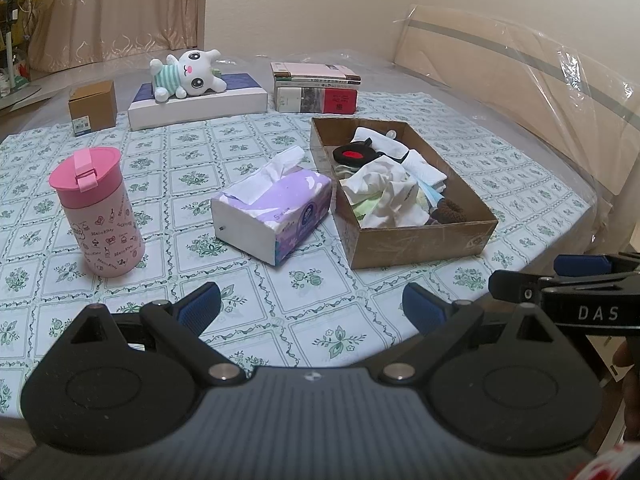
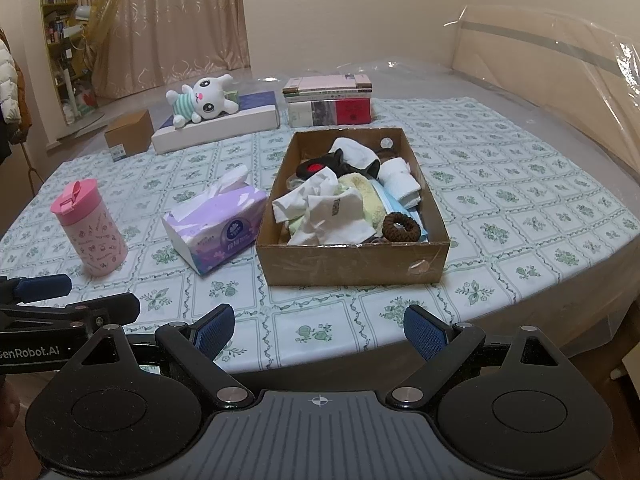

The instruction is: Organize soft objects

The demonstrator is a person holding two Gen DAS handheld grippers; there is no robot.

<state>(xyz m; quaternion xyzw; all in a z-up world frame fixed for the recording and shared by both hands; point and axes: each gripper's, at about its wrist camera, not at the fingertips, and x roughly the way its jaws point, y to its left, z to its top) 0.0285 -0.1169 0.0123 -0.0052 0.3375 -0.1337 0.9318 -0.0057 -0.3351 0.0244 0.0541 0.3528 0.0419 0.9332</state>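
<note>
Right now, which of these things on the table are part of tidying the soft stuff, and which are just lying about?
Part of the job:
cardboard box
socks
rolled cloth
hair tie
plush toy
left gripper, open and empty
right gripper, open and empty

Just lying about:
pink cup
tissue pack
books
small brown box

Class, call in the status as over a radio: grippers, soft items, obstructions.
Left gripper and right gripper open, empty. Soft items heaped in cardboard box. Plush bunny outside. Tissue pack beside box.
</note>
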